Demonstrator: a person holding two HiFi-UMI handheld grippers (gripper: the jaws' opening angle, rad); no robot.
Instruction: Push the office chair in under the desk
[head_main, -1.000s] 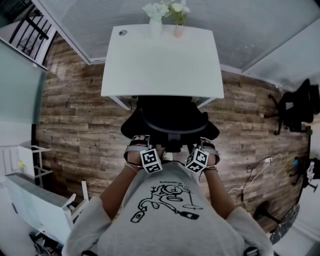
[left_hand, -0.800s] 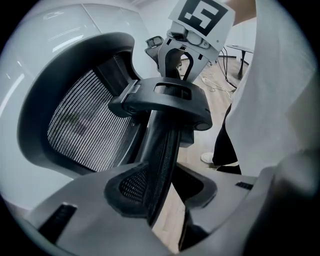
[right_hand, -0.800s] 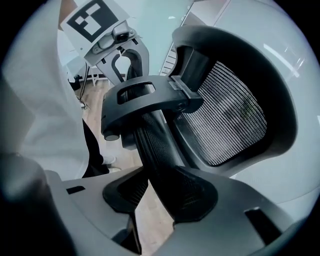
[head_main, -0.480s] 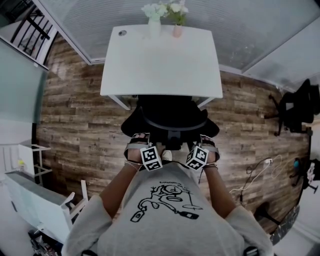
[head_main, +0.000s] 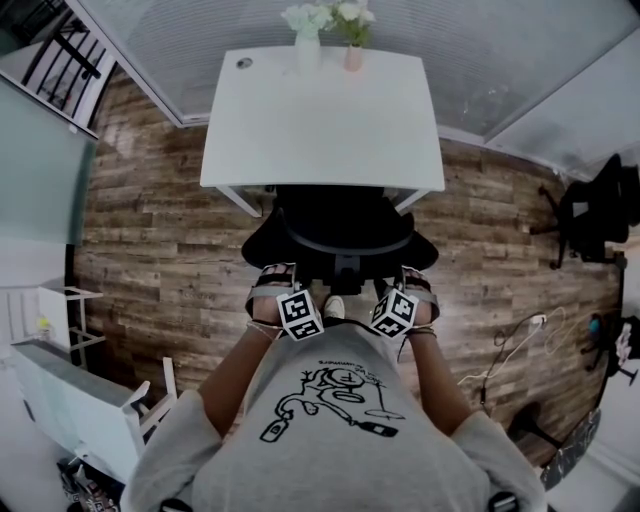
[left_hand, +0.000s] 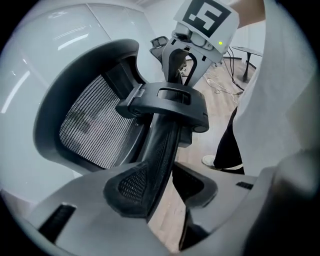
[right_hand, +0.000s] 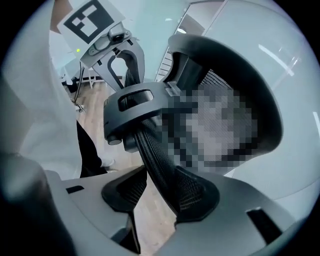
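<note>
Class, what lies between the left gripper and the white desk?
The black office chair fills the whole stretch from the left gripper to the near edge of the white desk. The head view shows this.

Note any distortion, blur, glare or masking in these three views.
Head view: heavy fisheye, the floor boards curve; white desk evenly lit, black chair almost without detail. Left gripper view: dark rounded corners, nearest parts soft, mesh backrest sharp. Right gripper view: same dark corners, a mosaic patch over the mesh.
</note>
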